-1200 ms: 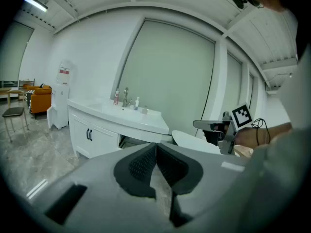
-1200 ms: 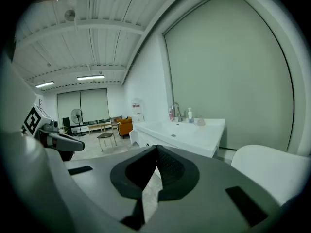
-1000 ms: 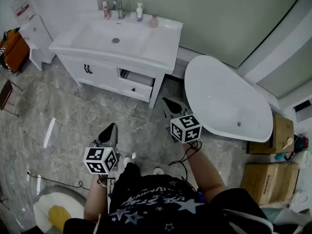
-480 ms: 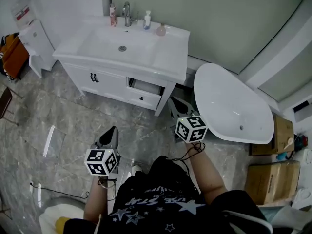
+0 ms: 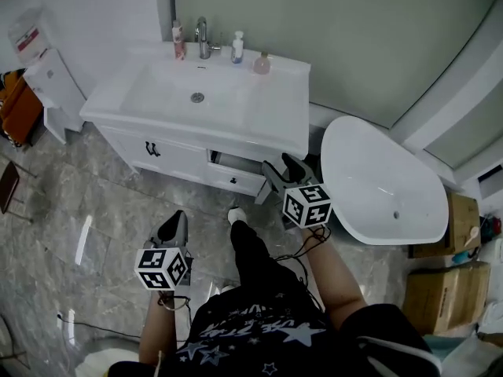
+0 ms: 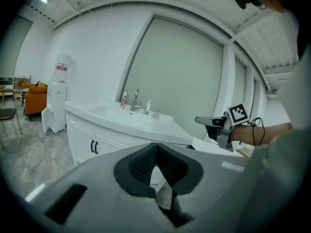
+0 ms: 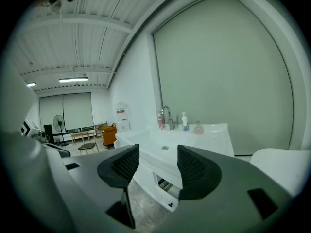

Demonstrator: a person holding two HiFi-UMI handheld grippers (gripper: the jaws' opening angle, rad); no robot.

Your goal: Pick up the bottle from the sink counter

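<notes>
Three bottles stand at the back of the white sink counter (image 5: pixel 271 112): a red one (image 5: pixel 179 39) left of the faucet (image 5: pixel 203 38), a white pump bottle (image 5: pixel 236 47) and a round pink one (image 5: pixel 262 64) to its right. All three also show in the right gripper view: the red bottle (image 7: pixel 160 121), the pump bottle (image 7: pixel 184 122) and the pink one (image 7: pixel 198 128). My right gripper (image 5: pixel 281 166) hangs in front of the cabinet, far short of the bottles; its jaws are opening with nothing between them (image 7: pixel 156 166). My left gripper (image 5: pixel 177 217) is lower and further back, shut and empty (image 6: pixel 156 164).
A white bathtub (image 5: pixel 377 183) lies right of the vanity. One vanity drawer (image 5: pixel 236 173) stands partly open. A small white cabinet (image 5: pixel 51 81) and an orange seat (image 5: pixel 16 104) are at the left. Cardboard boxes (image 5: pixel 436 297) sit at the right. The person's foot (image 5: pixel 238 214) steps forward on the marble floor.
The person has walked closer to the sink, so the vanity looms larger. The right gripper's jaws have spread apart; the left gripper stays shut.
</notes>
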